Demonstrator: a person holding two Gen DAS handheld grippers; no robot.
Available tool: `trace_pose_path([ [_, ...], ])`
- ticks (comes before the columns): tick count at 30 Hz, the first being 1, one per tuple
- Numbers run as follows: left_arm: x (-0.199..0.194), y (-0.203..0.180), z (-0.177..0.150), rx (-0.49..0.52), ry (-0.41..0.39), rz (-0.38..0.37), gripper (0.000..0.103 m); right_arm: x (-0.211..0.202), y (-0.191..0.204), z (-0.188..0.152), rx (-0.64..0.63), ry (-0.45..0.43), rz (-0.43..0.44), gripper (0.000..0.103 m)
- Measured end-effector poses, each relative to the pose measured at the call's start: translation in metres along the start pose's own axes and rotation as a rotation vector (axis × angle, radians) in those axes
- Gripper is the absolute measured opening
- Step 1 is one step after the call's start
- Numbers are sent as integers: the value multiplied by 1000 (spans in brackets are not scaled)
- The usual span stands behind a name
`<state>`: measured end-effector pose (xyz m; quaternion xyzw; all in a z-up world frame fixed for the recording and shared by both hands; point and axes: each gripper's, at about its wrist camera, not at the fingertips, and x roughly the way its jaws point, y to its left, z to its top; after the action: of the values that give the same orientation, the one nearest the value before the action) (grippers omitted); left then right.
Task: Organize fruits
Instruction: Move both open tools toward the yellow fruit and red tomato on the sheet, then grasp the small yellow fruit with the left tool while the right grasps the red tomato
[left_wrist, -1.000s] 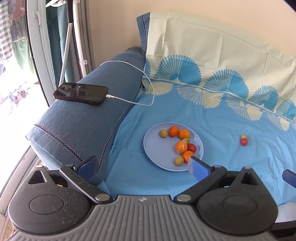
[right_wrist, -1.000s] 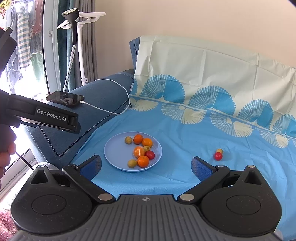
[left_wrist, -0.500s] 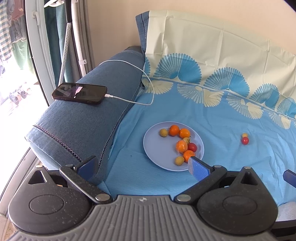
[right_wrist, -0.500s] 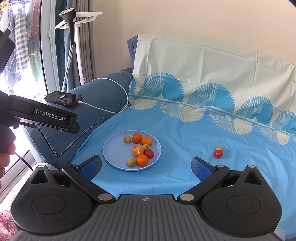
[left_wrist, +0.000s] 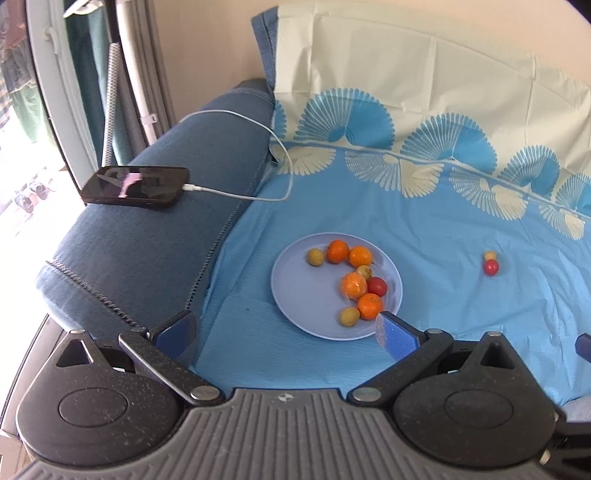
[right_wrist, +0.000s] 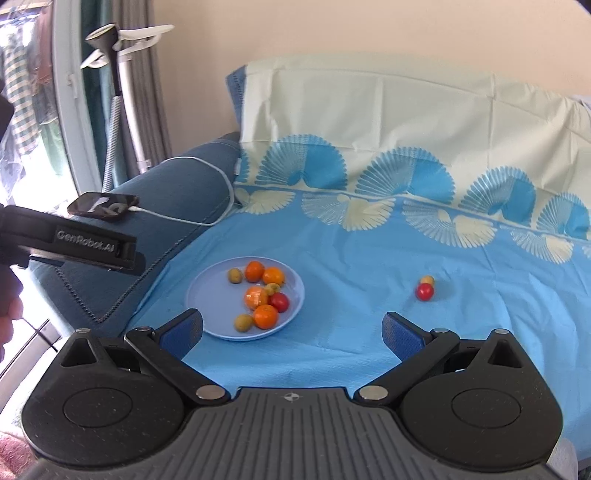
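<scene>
Your left wrist view: low, facing forward over the sofa seat, plate (left_wrist: 295, 317) near. Your right wrist view: farther right and back. Shared: plate (right_wrist: 207, 306), phone (right_wrist: 103, 204).

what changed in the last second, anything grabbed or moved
Nothing grabbed. Both views drift only slightly. The left gripper and right gripper remain open and empty; the fruits on the plate and the two loose fruits on the sheet lie as before.

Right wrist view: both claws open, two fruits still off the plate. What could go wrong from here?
The red fruit touches the yellow fruit; closing the right claw on one may roll the other across the sheet. The plate is crowded on its right half, so a dropped fruit could knock others.
</scene>
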<state>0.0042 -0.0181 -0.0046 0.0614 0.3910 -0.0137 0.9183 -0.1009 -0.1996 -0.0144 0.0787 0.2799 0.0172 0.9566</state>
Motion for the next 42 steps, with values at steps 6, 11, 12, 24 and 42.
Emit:
trace_pose_path([
  [6,29,-42,15,65,31,-33,103,15,-45,-2,63,1,-103,102],
  [11,65,-103,36,149,43,-125,103,37,-107,-8,122,3,-263,102],
  [12,75,-118,42,166,49,-145,103,43,-121,-9,133,7,-292,102],
  [24,179,-199,96,154,140,-88,103,199,-206,-13,218,94,-279,102],
  [42,271,-318,93,282,208,-238,103,226,-258,-32,237,72,-443,31],
])
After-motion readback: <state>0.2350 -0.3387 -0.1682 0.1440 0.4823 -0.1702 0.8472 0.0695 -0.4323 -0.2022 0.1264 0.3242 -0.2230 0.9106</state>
